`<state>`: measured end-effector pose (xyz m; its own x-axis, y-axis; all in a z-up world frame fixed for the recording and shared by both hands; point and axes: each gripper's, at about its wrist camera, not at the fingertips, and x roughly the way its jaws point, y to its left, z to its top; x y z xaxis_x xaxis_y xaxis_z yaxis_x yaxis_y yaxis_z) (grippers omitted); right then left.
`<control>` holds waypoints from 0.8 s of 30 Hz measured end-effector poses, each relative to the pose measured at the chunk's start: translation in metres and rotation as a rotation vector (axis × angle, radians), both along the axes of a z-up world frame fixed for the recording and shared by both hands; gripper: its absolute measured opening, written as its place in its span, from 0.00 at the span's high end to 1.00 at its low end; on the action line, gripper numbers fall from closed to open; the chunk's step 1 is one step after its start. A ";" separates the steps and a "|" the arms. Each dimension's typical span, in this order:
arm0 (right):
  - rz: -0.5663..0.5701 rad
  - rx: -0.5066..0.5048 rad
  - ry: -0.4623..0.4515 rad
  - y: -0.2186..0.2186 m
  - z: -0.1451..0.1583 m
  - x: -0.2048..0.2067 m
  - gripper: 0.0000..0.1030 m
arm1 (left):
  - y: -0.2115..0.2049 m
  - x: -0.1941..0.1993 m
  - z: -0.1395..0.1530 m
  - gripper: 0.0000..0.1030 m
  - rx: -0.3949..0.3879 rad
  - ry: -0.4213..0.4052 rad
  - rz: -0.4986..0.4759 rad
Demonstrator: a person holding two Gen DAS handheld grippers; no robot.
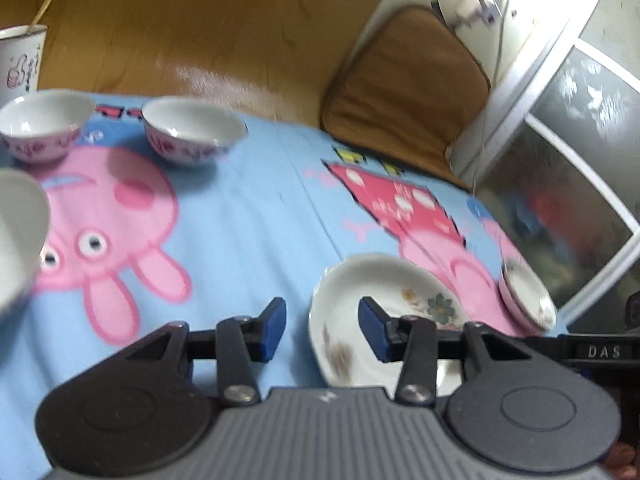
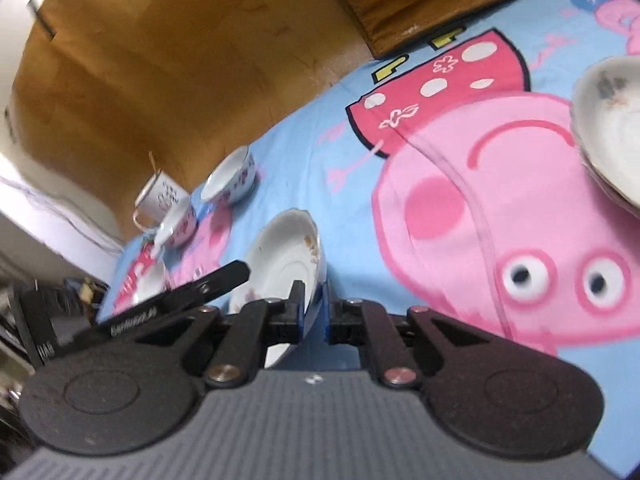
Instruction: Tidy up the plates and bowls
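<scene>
Plate (image 2: 280, 256) in right gripper (image 2: 314, 316) | bowls (image 1: 194, 130) beyond | cup (image 1: 20, 64) behind

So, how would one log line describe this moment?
right gripper: shut on plate | left gripper: open at its rim | bowls: on cloth

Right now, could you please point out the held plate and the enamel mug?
Held plate (image 2: 280, 256): right wrist view, on its white inner face.
Enamel mug (image 1: 18, 64): left wrist view, on its printed side.

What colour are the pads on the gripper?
Blue pads on the black left gripper, clearest in the left wrist view.
</scene>
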<state>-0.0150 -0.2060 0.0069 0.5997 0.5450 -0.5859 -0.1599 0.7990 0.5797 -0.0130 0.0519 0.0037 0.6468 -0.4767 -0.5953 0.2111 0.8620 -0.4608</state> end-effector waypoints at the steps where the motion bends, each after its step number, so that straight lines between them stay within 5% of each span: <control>1: -0.014 -0.033 -0.033 0.003 0.000 -0.005 0.85 | -0.002 -0.003 0.000 0.65 0.010 0.001 0.000; 9: -0.088 -0.143 -0.190 0.003 -0.001 -0.012 0.84 | -0.011 -0.009 0.003 0.65 0.041 0.011 0.010; 14: -0.061 -0.130 -0.164 0.006 -0.016 -0.009 0.88 | -0.017 -0.008 0.002 0.86 0.059 0.015 0.027; 24: -0.194 -0.178 -0.322 -0.019 -0.001 -0.028 0.90 | -0.066 0.010 0.042 0.87 0.078 -0.071 -0.062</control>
<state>-0.0430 -0.2246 0.0059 0.8491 0.3113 -0.4267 -0.1473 0.9154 0.3747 -0.0028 -0.0138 0.0457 0.6590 -0.4711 -0.5863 0.2951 0.8790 -0.3746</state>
